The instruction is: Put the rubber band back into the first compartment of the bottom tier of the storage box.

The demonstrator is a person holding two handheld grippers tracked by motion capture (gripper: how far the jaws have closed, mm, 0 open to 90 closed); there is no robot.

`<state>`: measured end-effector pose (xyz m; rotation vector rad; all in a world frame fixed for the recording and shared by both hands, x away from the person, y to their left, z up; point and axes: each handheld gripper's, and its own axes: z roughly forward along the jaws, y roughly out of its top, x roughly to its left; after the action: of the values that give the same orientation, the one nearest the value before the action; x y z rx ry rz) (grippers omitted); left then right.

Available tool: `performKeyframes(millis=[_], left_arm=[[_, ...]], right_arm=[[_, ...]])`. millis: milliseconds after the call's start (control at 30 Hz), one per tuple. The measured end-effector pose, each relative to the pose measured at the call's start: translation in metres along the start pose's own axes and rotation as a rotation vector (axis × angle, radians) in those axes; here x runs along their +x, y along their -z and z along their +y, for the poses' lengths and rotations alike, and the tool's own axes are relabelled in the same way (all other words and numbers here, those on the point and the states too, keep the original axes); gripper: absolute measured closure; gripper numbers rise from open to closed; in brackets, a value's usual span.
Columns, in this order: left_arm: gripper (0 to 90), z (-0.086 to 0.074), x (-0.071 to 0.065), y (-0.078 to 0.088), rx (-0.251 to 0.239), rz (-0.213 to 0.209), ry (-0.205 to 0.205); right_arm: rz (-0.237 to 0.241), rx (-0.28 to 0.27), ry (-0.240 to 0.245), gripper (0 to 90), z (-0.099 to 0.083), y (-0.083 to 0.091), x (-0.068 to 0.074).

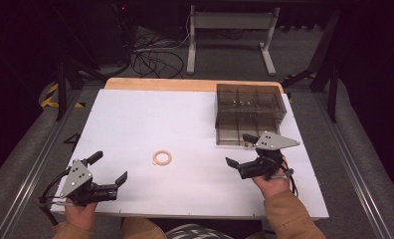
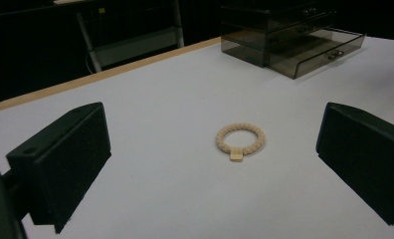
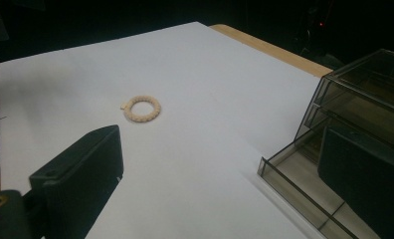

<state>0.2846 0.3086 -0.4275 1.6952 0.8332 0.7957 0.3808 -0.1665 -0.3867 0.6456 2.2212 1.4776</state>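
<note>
Bracelet waiting on the table, drawer pulled out and empty.

Your table holds the smoked drawer box at the far right, its bottom drawer open. Your right gripper beside it and left gripper both stand wide apart, gripping nothing. The beaded bracelet lies untouched mid-table; picking and stowing likely remain.

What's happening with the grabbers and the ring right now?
Left gripper open, empty. Right gripper open, empty. Ring flat on table between them, untouched. Drawer box, bottom drawer open. Nothing blocking.
</note>
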Motion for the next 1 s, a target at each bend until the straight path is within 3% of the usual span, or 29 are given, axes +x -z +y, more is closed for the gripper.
performKeyframes(millis=[300,600,1000], left_arm=[[1.2,0.0,0.0,-0.001,0.003,-0.005,-0.002],[1.2,0.0,0.001,-0.001,0.003,-0.004,0.001],[1.3,0.0,0.001,-0.002,0.002,-0.006,0.0]], right_arm=[[0.008,0.0,-0.008,4.9,0.006,-0.004,-0.004],[0.046,-0.002,-0.035,7.0,0.01,-0.009,-0.007],[0.033,0.023,-0.004,16.9,0.013,-0.012,-0.003]])
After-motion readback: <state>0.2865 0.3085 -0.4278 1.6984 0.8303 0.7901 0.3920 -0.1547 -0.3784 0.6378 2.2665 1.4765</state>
